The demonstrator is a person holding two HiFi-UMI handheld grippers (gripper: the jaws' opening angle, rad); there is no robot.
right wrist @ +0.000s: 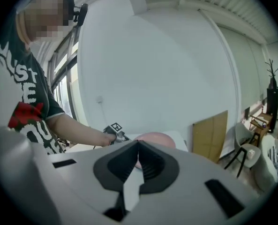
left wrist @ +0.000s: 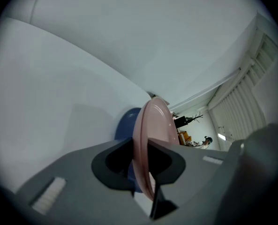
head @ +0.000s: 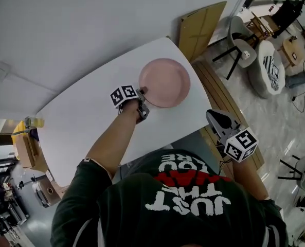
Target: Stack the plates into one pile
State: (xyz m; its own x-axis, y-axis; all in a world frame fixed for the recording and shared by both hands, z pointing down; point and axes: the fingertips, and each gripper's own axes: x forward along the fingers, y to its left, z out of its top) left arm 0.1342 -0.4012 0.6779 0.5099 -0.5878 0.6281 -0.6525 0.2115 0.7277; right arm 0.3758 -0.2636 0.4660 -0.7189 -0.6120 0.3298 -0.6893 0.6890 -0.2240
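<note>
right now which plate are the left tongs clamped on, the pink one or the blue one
The pink plate: its rim is pinched between the left tongs. The blue plate only peeks out behind it.

Bright, even light falls on the white tabletop (head: 80, 117) with only faint shadows, while both gripper views bow into black rounded corners (fisheye) and the close pink plate (left wrist: 155, 125) looks soft.
</note>
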